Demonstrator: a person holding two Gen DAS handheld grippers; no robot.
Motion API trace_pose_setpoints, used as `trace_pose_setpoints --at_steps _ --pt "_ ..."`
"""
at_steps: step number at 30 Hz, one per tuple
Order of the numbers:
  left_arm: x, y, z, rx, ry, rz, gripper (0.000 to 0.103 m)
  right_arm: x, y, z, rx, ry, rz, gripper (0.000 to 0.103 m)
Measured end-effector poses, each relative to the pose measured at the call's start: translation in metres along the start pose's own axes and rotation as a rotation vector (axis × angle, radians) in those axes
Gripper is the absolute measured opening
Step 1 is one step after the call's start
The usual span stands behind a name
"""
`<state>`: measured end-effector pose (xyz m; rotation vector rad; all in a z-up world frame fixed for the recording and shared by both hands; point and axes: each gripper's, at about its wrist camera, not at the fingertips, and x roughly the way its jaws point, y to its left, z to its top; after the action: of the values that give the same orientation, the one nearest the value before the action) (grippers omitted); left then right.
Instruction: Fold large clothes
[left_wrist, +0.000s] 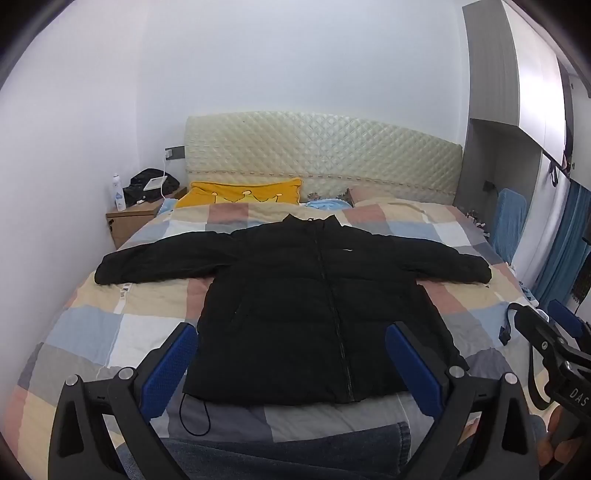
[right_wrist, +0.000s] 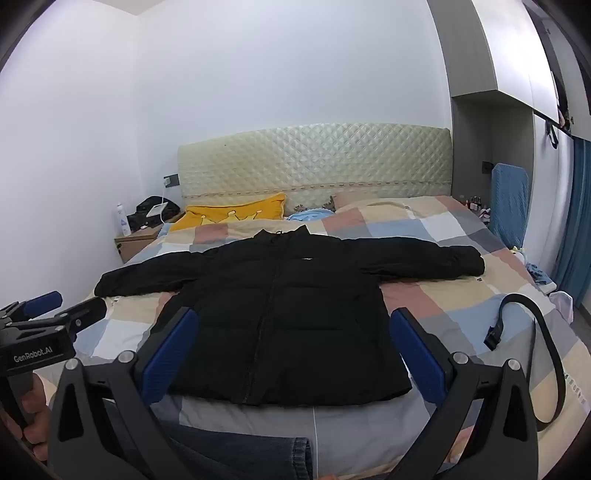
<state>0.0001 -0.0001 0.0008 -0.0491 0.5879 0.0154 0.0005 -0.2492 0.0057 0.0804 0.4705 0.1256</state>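
A black puffer jacket (left_wrist: 303, 299) (right_wrist: 280, 314) lies flat on the checked bedspread (left_wrist: 122, 325) (right_wrist: 443, 295), zipped front up, collar toward the headboard and both sleeves spread out sideways. My left gripper (left_wrist: 291, 350) hovers open over the jacket's hem, its blue pads wide apart with nothing between them. My right gripper (right_wrist: 293, 343) is likewise open above the hem and holds nothing. Each gripper shows at the edge of the other's view, the right gripper (left_wrist: 550, 332) at right and the left gripper (right_wrist: 55, 310) at left, held by a hand (right_wrist: 35, 406).
A black strap with a buckle (right_wrist: 532, 332) lies on the bed's right side. Yellow pillow (left_wrist: 240, 194) and quilted headboard (left_wrist: 321, 155) are at the far end. A nightstand (left_wrist: 129, 218) with a bottle and bag stands at left, a wardrobe (left_wrist: 517, 92) at right. The person's jeans (left_wrist: 280, 454) are below.
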Motion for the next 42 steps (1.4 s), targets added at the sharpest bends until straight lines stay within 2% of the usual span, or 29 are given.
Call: trace_pose_setpoints --at_steps 6,14,42 --pt "-0.007 -0.006 0.0 0.013 -0.021 0.009 0.103 0.0 0.0 -0.002 -0.004 0.008 0.006 0.103" --pt "-0.008 -0.01 0.009 0.017 -0.01 0.009 0.103 -0.007 0.001 0.002 0.003 -0.006 -0.016 0.103" --pt "0.001 0.003 -0.002 0.009 0.008 0.02 0.103 0.002 -0.001 -0.002 0.003 0.008 -0.024 0.103"
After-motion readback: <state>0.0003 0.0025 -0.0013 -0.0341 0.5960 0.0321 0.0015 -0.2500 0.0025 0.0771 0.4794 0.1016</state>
